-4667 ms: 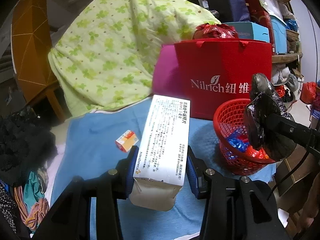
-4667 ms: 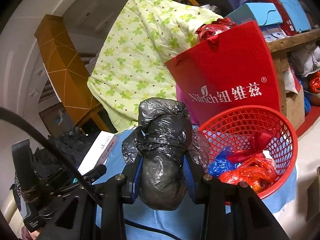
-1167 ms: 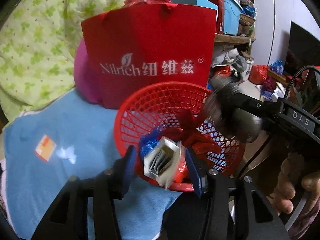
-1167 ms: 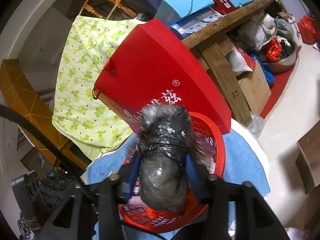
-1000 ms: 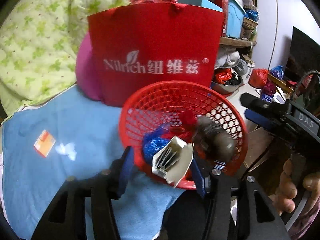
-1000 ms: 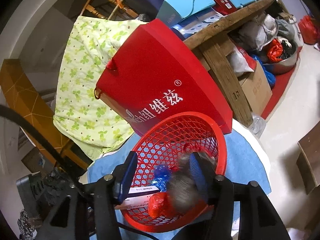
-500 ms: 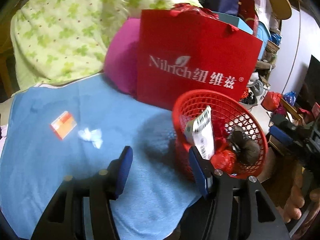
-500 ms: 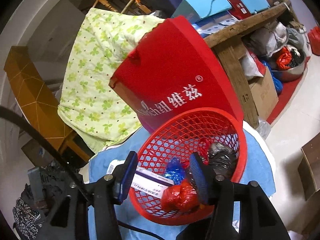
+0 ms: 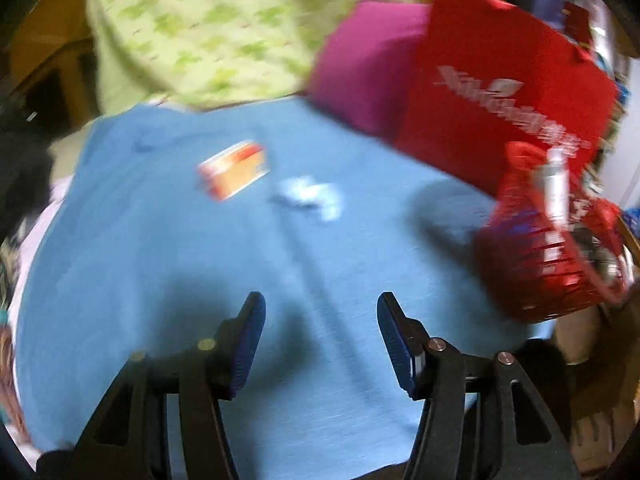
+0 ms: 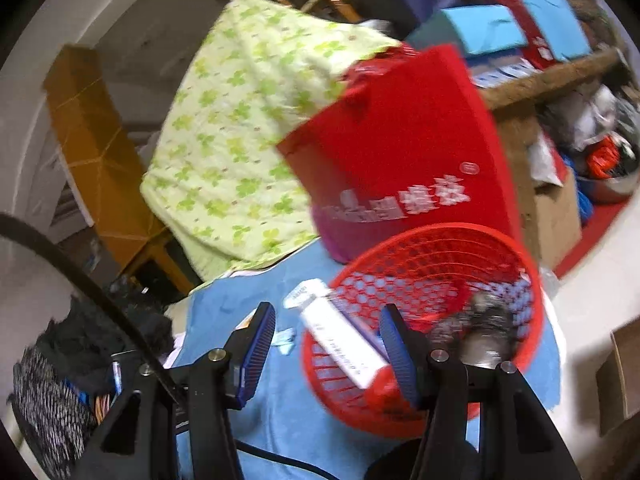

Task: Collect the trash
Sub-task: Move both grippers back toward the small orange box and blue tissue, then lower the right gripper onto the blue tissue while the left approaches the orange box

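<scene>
blue cloth is covering the table, with a small orange packet and a white scrap lying on it beside each other. the left gripper is hovering over the cloth with its jaws spread and nothing between them. the right gripper is also standing spread and empty, looking at the red basket, where a white box and a black bag are lying.

In the left wrist view the blue cloth lies open across the centre and lower frame, interrupted only by an orange packet and white scrap, and is bounded rightward by the red basket and red bag.
</scene>
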Action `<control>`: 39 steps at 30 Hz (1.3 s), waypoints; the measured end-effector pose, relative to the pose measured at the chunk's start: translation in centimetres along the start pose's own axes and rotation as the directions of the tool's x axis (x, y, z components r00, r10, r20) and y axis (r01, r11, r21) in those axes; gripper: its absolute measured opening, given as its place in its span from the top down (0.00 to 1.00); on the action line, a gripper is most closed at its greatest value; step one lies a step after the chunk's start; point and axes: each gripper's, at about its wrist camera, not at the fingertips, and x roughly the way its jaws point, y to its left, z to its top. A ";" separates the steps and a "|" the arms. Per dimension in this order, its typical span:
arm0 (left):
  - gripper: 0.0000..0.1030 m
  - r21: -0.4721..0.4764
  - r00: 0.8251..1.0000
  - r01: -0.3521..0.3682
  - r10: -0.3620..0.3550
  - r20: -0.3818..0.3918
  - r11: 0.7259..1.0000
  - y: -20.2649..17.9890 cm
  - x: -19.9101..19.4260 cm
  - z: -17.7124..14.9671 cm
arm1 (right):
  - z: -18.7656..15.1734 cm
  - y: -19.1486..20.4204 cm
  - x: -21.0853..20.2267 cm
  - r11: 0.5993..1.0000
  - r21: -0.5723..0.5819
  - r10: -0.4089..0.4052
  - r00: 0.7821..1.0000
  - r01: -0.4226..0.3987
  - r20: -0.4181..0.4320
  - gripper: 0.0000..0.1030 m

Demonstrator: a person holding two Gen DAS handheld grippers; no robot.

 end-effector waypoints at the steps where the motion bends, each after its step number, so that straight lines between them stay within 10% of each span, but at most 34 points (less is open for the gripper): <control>1: 0.43 -0.018 1.000 -0.031 0.030 -0.005 0.999 1.3 0.1 -0.5 | -0.1 0.9 0.2 1.000 -0.021 0.022 1.000 -0.022 -0.005 0.43; 8: 0.43 -0.092 0.987 -0.158 0.157 -0.009 0.983 7.6 0.2 -2.9 | -2.9 7.4 3.8 0.976 -0.153 0.134 0.983 -0.152 -0.123 0.43; 21: 0.43 -0.114 0.982 -0.184 0.180 -0.050 0.976 11.2 3.1 -4.4 | -9.1 10.4 12.8 0.966 -0.193 0.088 0.923 -0.170 -0.374 0.43; 39: 0.43 -0.044 0.986 -0.157 0.159 0.052 0.987 12.5 8.7 4.0 | -9.2 8.7 27.7 0.966 -0.251 -0.059 0.882 -0.069 -0.468 0.43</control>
